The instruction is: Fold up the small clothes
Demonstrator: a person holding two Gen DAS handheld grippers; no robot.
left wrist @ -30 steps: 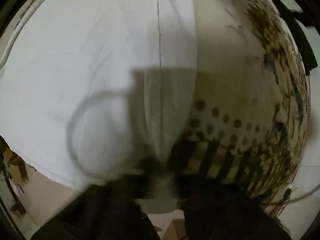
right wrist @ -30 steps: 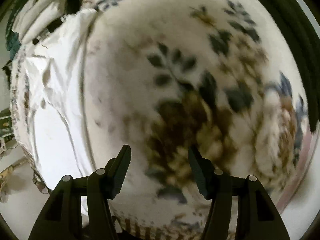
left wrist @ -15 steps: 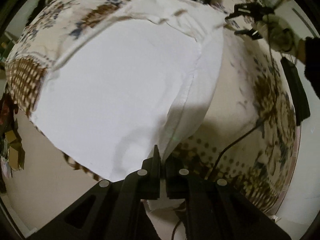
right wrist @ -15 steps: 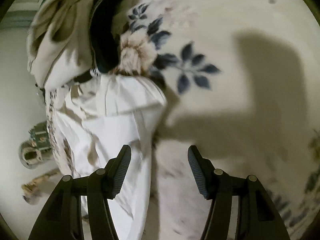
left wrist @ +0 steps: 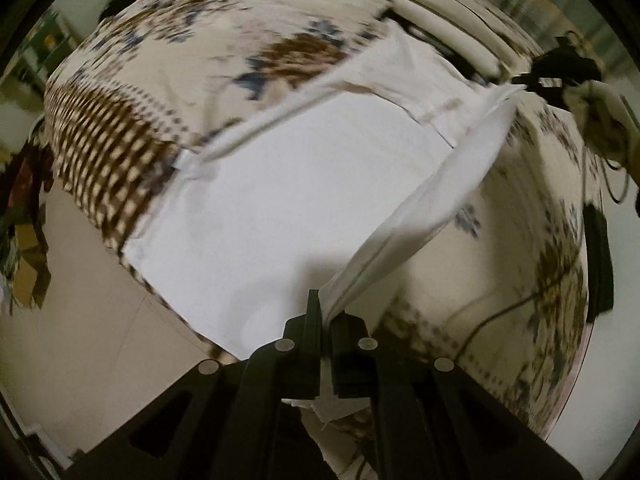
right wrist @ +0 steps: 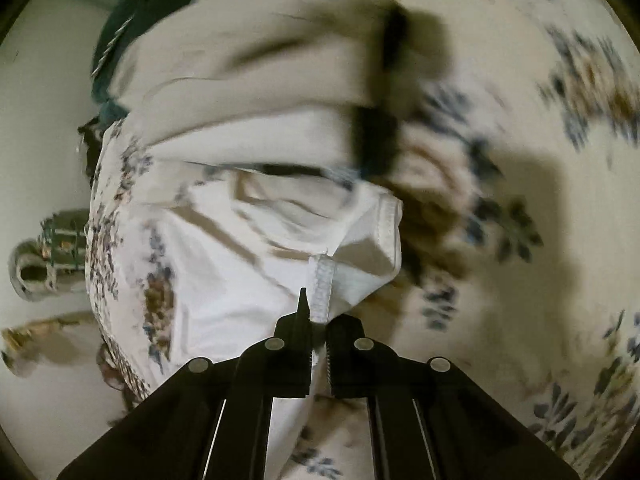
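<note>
Much of both views is smeared by motion blur, so the floral pattern of the bedspread (left wrist: 208,60) is only roughly made out, and a dark object (right wrist: 380,136) beyond the garment in the right wrist view cannot be identified. The white garment (left wrist: 280,184) is spread flat on the bed, with its right edge lifted into a taut fold. The near end of that fold is pinched in the left tongs (left wrist: 325,322), whose jaws are nearly together on the cloth; what hangs below them is hidden by the tongs' body. The far end is held by the right tongs (left wrist: 532,80), seen small and blurred in the left wrist view. In the right wrist view the right tongs (right wrist: 318,320) are narrowed on a ribbed hem (right wrist: 322,284) of the garment (right wrist: 224,280). No containers are seen.
</note>
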